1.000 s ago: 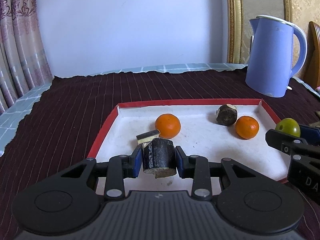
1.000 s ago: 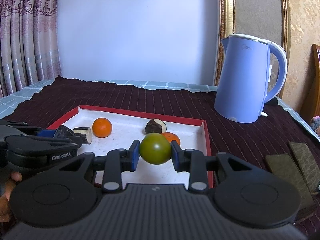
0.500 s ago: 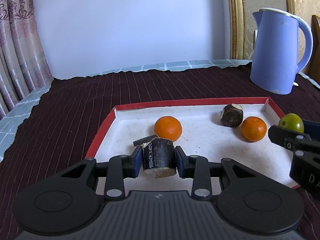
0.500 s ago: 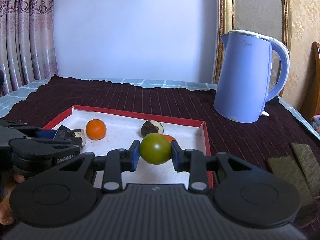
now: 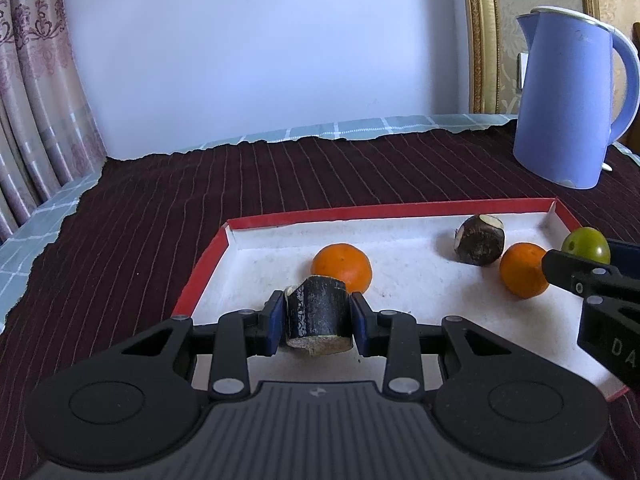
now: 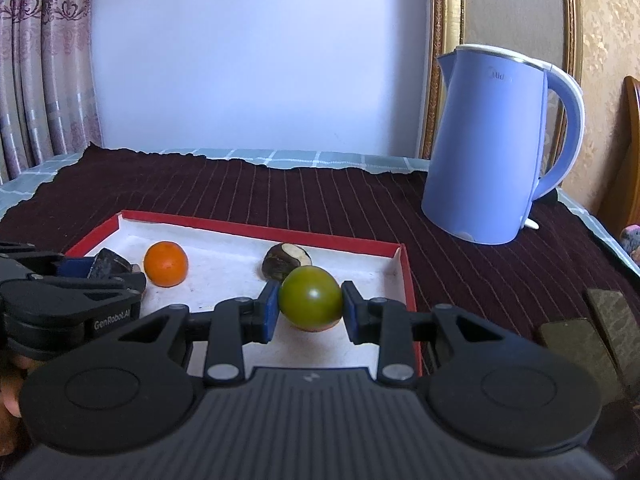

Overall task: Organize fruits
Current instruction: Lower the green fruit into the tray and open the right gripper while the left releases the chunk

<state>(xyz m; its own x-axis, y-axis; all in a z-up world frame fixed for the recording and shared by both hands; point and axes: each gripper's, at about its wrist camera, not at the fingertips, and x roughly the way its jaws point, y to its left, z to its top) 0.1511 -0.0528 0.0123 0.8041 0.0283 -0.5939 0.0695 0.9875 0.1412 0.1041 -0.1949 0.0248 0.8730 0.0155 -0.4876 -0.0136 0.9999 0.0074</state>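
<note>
My left gripper [image 5: 316, 322] is shut on a dark sugarcane piece [image 5: 317, 316], held over the near left part of the red-rimmed white tray [image 5: 384, 211]. My right gripper [image 6: 309, 308] is shut on a green round fruit [image 6: 310, 298] over the tray's right side [image 6: 404, 276]; this fruit also shows in the left wrist view [image 5: 587, 243]. In the tray lie an orange [image 5: 342, 267], a second orange [image 5: 522, 269] and a dark water chestnut [image 5: 480, 238]. The second orange is mostly hidden behind the green fruit in the right wrist view.
A blue electric kettle [image 6: 494, 144] stands on the dark striped tablecloth [image 5: 280, 176] behind and right of the tray. Two dark flat slabs [image 6: 592, 328] lie at the right edge. Curtains hang at the left; a gold-framed panel stands behind the kettle.
Both grippers have pulled back and risen slightly, each holding its piece. The small sugarcane piece seen by the left gripper's load is now hidden behind it.
</note>
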